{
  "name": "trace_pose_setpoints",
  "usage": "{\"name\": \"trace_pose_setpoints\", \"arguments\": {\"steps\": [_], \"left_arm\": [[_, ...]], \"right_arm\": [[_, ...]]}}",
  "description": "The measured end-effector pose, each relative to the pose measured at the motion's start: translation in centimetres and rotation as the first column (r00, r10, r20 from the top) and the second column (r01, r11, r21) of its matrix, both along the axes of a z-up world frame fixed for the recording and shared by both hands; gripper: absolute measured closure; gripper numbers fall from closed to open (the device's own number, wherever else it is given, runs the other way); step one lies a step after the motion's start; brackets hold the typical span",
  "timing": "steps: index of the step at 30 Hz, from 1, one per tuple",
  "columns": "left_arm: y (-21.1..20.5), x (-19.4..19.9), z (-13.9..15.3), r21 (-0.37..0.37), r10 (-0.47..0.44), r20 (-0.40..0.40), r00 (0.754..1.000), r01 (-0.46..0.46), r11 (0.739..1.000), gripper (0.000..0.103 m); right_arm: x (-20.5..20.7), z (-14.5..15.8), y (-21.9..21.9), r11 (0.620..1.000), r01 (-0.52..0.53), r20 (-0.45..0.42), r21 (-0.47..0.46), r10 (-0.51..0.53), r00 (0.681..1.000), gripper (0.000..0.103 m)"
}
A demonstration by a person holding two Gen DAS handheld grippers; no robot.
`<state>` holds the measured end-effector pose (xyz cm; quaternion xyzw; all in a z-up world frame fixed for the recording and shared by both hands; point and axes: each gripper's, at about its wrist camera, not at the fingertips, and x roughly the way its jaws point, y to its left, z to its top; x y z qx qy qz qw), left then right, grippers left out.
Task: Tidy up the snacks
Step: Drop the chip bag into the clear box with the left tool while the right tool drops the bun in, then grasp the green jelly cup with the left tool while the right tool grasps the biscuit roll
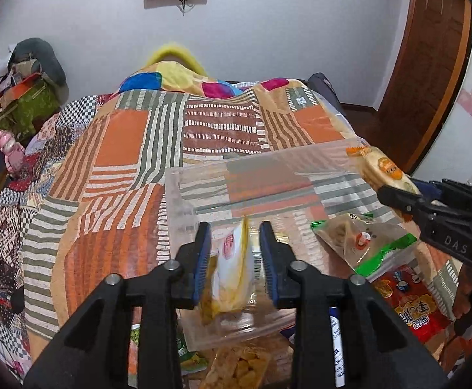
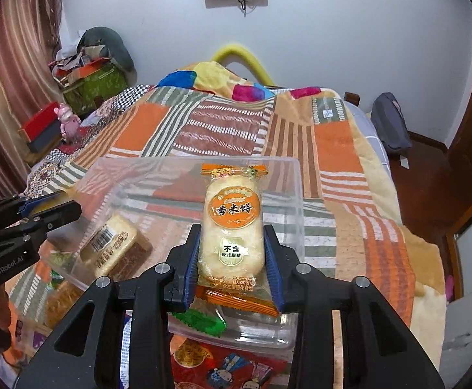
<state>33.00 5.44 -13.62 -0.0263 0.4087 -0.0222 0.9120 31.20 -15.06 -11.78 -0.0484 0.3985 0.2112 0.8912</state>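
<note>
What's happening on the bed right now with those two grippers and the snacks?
Snacks are being sorted into a clear plastic container on the patchwork bedspread. The right gripper is shut on an orange-labelled rice cracker packet, held over the container. The left gripper stands open around a yellow-edged white snack packet lying inside the container. A green-edged clear snack bag and a red snack bag wait outside it.

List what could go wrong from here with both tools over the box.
1. The right tool grips the orange-labelled rice cracker packet only by its edges; it may twist or slip out.
2. The left tool looks open around the yellow-edged snack packet, which could tip.
3. The clear plastic box sits on a soft patchwork quilt and might shift.
</note>
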Motion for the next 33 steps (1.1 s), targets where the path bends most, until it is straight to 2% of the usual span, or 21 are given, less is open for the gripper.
{"name": "trace_pose_setpoints", "arguments": {"steps": [2, 3, 7, 10, 19, 23, 27, 33], "left_arm": [[0.2, -0.4, 0.3, -0.012, 0.004, 0.010, 1.000, -0.004, 1.000, 0.046], [0.3, -0.6, 0.5, -0.013, 0.005, 0.019, 1.000, -0.005, 1.000, 0.044], [0.3, -2.1, 1.9, -0.015, -0.010, 0.042, 0.999, 0.011, 1.000, 0.040], [0.4, -3.6, 2.9, -0.026, -0.020, 0.052, 0.998, 0.021, 0.999, 0.037], [0.5, -10.5, 4.4, 0.007, -0.059, 0.068, 0.996, 0.059, 0.998, 0.030], [0.9, -13.7, 3.8, 0.010, -0.064, 0.058, 0.996, 0.063, 0.998, 0.025], [1.0, -16.4, 2.6, 0.018, -0.065, 0.027, 0.998, 0.065, 0.998, 0.024], [0.7, -19.5, -0.5, 0.009, -0.058, -0.033, 0.998, 0.058, 0.998, 0.024]], "right_arm": [[-0.3, 0.1, -0.1, 1.000, 0.005, -0.003, -0.004, -0.005, 1.000, 0.066], [-0.5, 0.3, -0.2, 1.000, 0.005, 0.001, -0.008, -0.005, 1.000, 0.066], [-1.6, 1.2, -0.4, 1.000, 0.007, 0.032, -0.025, -0.007, 0.999, 0.049], [-2.7, 2.2, -0.8, 1.000, 0.005, 0.056, -0.013, -0.005, 0.998, 0.048], [-8.0, 4.5, -1.8, 0.999, -0.036, 0.110, 0.025, 0.033, 0.993, 0.047], [-10.6, 4.3, -2.1, 0.999, -0.043, 0.120, 0.028, 0.039, 0.992, 0.042], [-12.7, 3.5, -2.5, 0.999, -0.034, 0.115, 0.024, 0.031, 0.993, 0.041], [-14.7, 0.7, -2.9, 0.999, -0.038, 0.033, 0.030, 0.037, 0.999, 0.041]]}}
